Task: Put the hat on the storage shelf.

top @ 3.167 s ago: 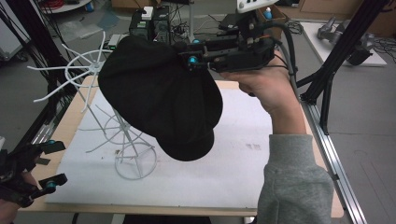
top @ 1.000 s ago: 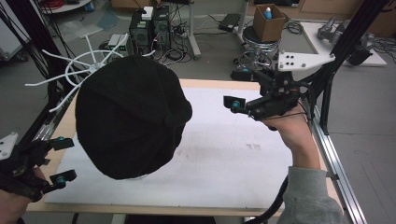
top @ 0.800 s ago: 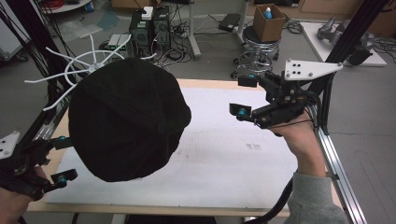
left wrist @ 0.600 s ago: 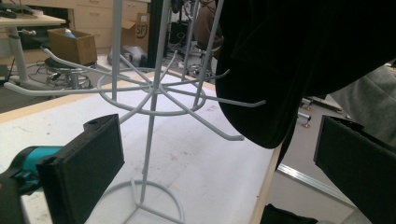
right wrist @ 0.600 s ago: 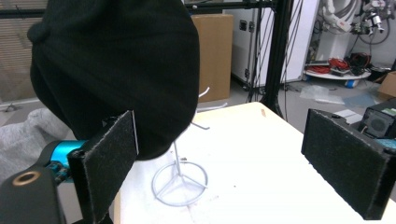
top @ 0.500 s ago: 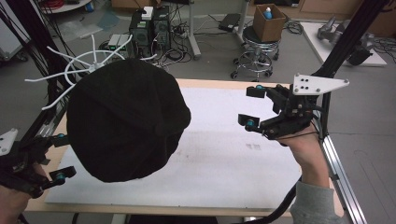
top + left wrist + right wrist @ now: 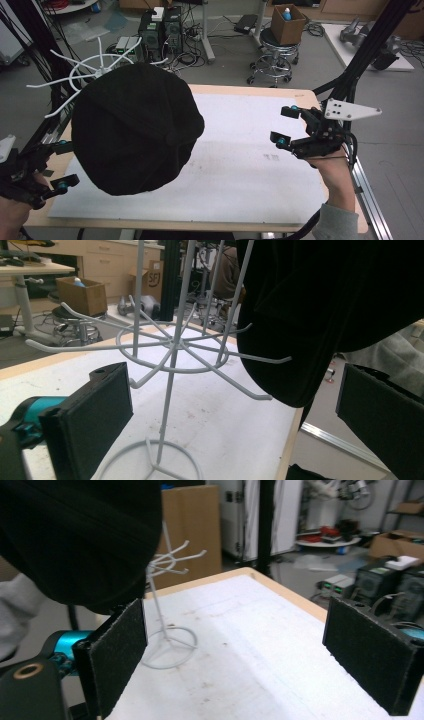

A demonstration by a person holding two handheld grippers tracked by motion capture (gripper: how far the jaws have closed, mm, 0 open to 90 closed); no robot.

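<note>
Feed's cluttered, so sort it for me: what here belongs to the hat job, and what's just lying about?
In the job:
black hat hanging on the white wire rack
left gripper, jaws open
right gripper, jaws open

Lying about:
cardboard box on a stool
computer towers on the floor

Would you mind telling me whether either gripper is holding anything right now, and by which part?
Nothing is held. The left gripper and the right gripper both stand open and empty; the black fabric hat hangs on the white wire rack.
</note>
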